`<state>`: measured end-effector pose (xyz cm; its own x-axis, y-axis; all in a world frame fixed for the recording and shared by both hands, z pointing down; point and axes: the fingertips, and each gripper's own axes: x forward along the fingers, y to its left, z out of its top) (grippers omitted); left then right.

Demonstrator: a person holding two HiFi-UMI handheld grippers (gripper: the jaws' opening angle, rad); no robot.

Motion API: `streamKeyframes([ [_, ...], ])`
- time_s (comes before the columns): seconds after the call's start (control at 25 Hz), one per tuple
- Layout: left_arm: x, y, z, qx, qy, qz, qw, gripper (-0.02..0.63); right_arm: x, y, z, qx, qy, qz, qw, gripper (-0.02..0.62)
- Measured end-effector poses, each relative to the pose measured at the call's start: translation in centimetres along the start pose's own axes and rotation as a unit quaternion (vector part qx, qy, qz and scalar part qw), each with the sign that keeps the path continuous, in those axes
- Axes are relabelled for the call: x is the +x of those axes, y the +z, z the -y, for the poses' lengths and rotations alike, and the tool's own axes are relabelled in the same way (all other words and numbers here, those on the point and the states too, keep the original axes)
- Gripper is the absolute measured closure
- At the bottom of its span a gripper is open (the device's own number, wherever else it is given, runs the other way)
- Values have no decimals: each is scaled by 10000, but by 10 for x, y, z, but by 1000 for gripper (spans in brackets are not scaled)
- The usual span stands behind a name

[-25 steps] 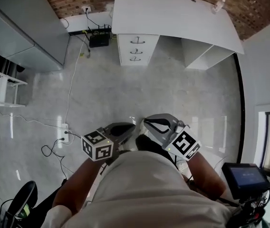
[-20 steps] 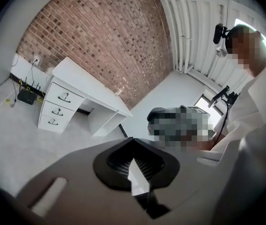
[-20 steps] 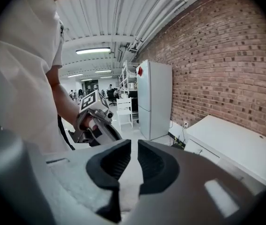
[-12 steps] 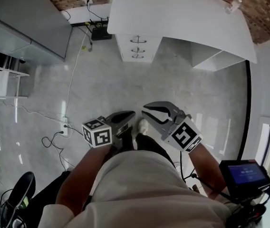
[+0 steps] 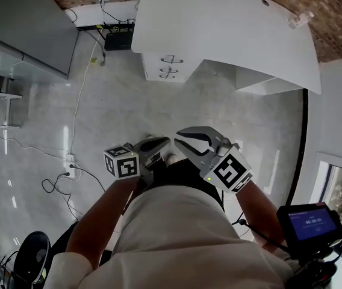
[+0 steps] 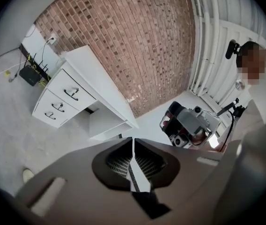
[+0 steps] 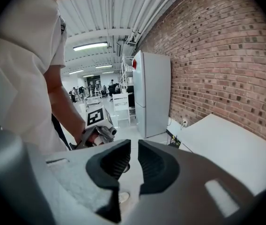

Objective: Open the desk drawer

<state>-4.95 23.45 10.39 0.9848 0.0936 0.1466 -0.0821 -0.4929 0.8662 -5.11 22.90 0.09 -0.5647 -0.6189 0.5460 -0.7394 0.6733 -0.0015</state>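
"Two grippers, both empty. The dark-jawed left gripper (image 6: 133,146) has just been opening to a slit, and the grey right gripper (image 7: 133,153) stands parted."

"And the drawer?"

"Shut, in the white three-drawer unit (image 5: 166,67) under the white flat-topped desk (image 5: 219,26), well apart across the grey floor (image 5: 129,113). It's the approach step, I'd say. Next they need to reach a curved metal handle (image 5: 171,59)."

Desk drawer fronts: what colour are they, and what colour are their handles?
White drawer fronts with dark handles; clearest in the left gripper view.
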Motion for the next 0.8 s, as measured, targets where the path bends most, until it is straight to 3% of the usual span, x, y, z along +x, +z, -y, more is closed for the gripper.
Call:
streamKeyframes([
  [0.16, 15, 22, -33, -135, -40, -19, 9999, 588, 21, 1, 33, 39, 21, -107, 9999, 560],
  [0.32, 37, 45, -60, -401, 27, 165, 9991, 588, 40, 0, 66, -35, 315, -237, 9992, 560],
  [0.44, 36, 44, -67, -593, -31, 355, 9976, 588, 48, 7, 62, -152, 540, -179, 9983, 560],
  [0.6, 60, 60, -96, -1013, -71, 761, 9919, 588, 66, -5, 82, -472, 1170, -347, 9914, 560],
  [0.8, 114, 77, -167, -1395, 299, 1144, 9831, 588, 98, -47, 138, -793, 2043, -763, 9727, 560],
])
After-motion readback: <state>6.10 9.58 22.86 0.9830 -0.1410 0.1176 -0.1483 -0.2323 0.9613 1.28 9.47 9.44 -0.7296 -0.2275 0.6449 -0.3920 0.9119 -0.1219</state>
